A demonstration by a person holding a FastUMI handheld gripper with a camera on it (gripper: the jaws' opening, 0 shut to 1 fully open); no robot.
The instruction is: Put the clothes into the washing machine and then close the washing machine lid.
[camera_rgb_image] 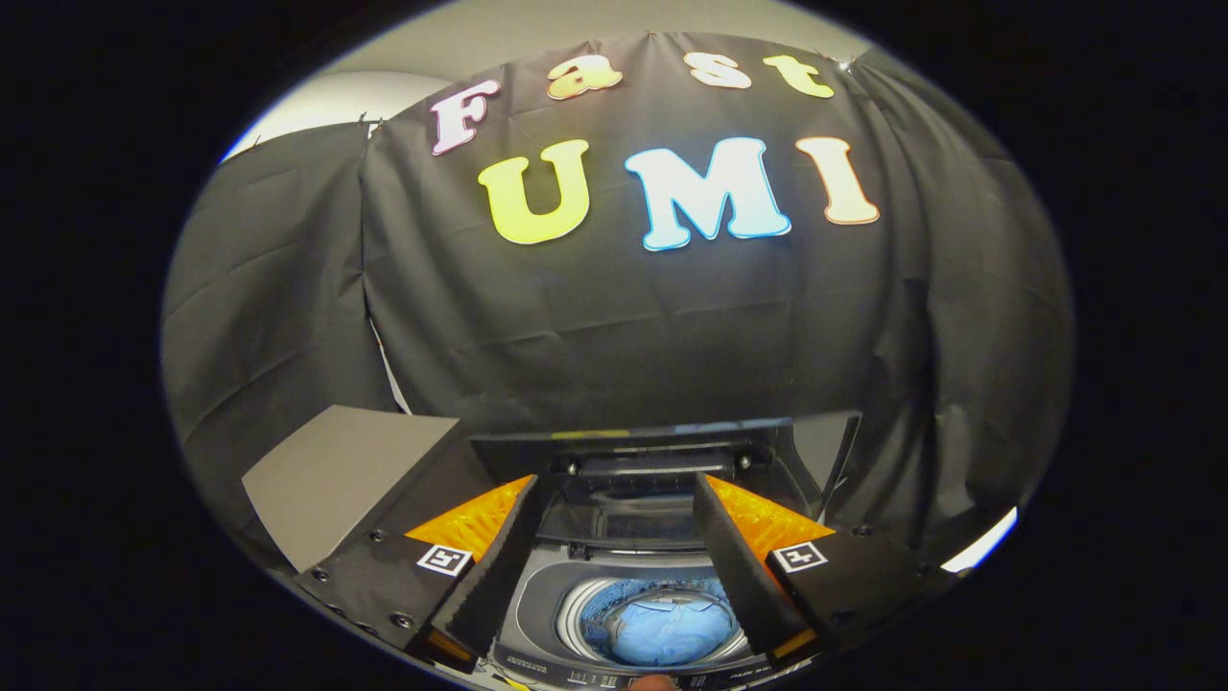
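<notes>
My fingers (624, 585) stand wide apart and hold nothing, hovering above the washing machine (537, 614). Between them and below, the blue clothes (672, 629) already lie in the drum, so I judge the loading done. The lid (652, 437) stands raised just beyond the fingers, folded back against the booth wall; I judge closing it is the step left.

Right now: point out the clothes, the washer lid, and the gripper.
clothes (672, 629), gripper view, middle of the blue bundle in the drum.
washing machine lid (633, 446), gripper view, raised panel behind the drum.
gripper (614, 566), gripper view, open gap midway between fingertips, holding nothing.
</notes>
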